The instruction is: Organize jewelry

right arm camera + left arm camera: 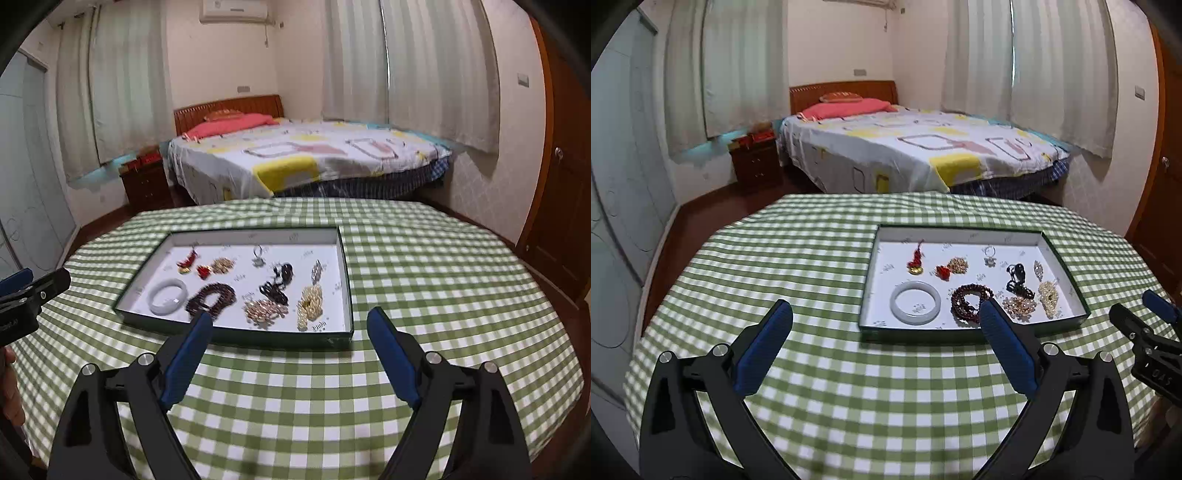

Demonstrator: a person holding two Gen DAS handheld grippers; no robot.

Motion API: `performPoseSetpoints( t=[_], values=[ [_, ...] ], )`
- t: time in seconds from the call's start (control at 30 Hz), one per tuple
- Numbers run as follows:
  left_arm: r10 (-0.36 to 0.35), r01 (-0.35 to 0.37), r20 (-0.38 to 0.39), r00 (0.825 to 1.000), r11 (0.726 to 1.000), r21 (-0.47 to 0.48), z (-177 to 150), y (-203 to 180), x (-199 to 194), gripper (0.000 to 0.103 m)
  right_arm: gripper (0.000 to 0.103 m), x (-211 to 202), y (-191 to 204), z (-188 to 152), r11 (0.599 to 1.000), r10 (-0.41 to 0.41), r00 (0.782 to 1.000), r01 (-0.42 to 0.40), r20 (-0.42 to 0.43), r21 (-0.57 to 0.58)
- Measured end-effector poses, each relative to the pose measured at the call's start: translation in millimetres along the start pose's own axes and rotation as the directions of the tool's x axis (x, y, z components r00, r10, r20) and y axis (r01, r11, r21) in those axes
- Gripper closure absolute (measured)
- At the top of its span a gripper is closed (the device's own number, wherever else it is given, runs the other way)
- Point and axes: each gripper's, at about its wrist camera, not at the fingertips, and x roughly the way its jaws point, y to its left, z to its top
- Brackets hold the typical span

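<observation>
Green-checked tablecloth (820, 258) under jewelry tray (1065, 258), both grippers' fingers empty.

Right hand-held gripper (1145, 321) reads "OAS" (partly legible).

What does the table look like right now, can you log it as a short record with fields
surface: table with green checked cloth
container: shallow tray, white inside, dark rim
bangle: pale bangle, near left corner of tray
beads: dark red bead bracelet, beside the bangle
pearls: cream pearl cluster, near right of tray
left tool: open, empty, short of the tray
right tool: open, empty, short of the tray
</observation>
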Motion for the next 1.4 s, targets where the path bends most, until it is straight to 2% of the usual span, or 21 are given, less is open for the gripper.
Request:
performPoseSetpoints(
  t=[0.33,0.63,0.83,1.4],
  values=[
    [0.02,-0.018,0.095,0.995,1.0,-0.021,6.1,15.0,-75.9,0.005,0.019,-66.1,13.6,11.4,0.999,0.009,0.994,-0.006,0.105,-0.034],
    [0.015,-0.01,0.149,0.989,0.999,-0.039,5.1,22.1,-115.3,0.005,0.019,-102.9,21.8,13.4,0.998,0.028,0.986,-0.018,0.166,-0.061],
    [0.015,-0.009,0.174,0.985,0.999,-0.033,6.4,20.6,-126.0,0.005,0.019,-112.1,22.7,12.0,0.998,0.021,0.981,-0.009,0.191,-0.068],
    [0.011,-0.003,0.184,0.983,0.999,-0.043,5.3,25.6,-133.5,0.005,0.019,-117.1,21.9,10.2,0.998,0.018,0.979,-0.005,0.202,-0.068]
  ],
)
